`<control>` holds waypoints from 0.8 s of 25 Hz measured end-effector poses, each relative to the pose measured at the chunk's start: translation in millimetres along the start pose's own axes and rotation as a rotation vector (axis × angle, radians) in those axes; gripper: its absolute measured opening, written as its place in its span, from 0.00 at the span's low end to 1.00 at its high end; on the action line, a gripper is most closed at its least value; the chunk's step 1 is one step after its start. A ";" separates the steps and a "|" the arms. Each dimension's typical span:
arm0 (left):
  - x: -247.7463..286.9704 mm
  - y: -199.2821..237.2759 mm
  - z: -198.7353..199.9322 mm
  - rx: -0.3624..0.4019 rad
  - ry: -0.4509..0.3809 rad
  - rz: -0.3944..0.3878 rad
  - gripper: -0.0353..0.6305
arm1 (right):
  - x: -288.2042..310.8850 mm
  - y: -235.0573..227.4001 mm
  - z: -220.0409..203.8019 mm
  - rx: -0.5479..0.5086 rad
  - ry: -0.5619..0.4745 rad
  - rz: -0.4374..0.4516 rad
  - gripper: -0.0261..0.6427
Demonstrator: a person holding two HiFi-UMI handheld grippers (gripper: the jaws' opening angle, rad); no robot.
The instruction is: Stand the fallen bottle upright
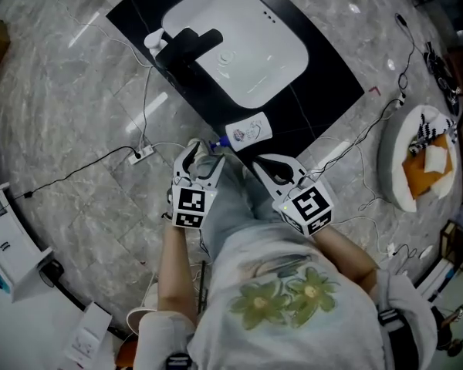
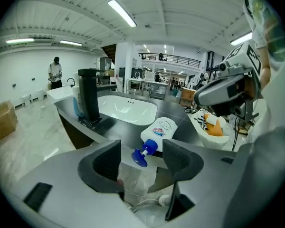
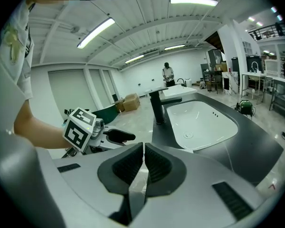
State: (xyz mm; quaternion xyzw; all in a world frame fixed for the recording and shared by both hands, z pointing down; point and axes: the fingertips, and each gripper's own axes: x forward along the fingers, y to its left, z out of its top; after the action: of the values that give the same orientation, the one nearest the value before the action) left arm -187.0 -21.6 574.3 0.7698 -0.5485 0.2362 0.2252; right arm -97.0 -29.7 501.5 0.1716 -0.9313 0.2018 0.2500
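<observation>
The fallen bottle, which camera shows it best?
The left gripper view: the bottle sits mid-frame, lying on its side on the dark counter, blue pump nozzle toward the camera. The head view shows it small from above, near the counter's edge. The right gripper view does not show it.

The dark table (image 1: 328, 91) has a white basin (image 1: 247, 45) sunk into its middle. Along its near edge a black tap (image 1: 187, 48) stands toward the left corner. Further right a white bottle (image 1: 248, 129) lies on its side, with its blue cap (image 1: 220, 142) at the edge.
</observation>
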 end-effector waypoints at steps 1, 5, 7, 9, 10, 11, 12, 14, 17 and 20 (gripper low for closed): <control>5.0 2.0 -3.1 -0.005 0.009 -0.020 0.47 | 3.5 -2.6 -0.9 0.010 0.006 -0.010 0.10; 21.3 8.2 -12.2 0.012 0.042 -0.094 0.48 | 16.5 -10.1 -3.5 0.050 0.030 -0.038 0.10; 26.7 12.5 -16.2 0.033 0.056 -0.124 0.48 | 22.4 -13.1 -3.9 0.063 0.038 -0.049 0.10; 30.6 16.1 -18.8 0.040 0.064 -0.155 0.48 | 27.1 -15.5 -4.5 0.073 0.045 -0.058 0.10; 32.3 17.7 -19.3 0.043 0.065 -0.167 0.48 | 29.2 -16.4 -4.7 0.077 0.049 -0.061 0.10; 34.1 19.1 -20.3 0.049 0.065 -0.179 0.48 | 31.1 -17.2 -4.6 0.081 0.051 -0.064 0.10; 35.9 20.0 -21.7 0.058 0.066 -0.191 0.48 | 33.0 -18.1 -4.3 0.084 0.052 -0.067 0.10; 38.8 19.1 -25.0 0.079 0.075 -0.223 0.48 | 35.9 -19.9 -3.8 0.090 0.053 -0.072 0.10; 40.4 13.8 -31.2 0.114 0.108 -0.277 0.48 | 38.9 -21.0 -4.2 0.096 0.052 -0.077 0.10; 43.3 10.2 -36.7 0.143 0.125 -0.301 0.48 | 40.2 -20.8 -6.3 0.097 0.054 -0.078 0.10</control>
State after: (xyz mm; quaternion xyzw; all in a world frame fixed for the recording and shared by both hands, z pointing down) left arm -188.6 -34.4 630.5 0.8412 -0.3937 0.2855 0.2364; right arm -118.5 -53.5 534.0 0.2143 -0.9059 0.2415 0.2742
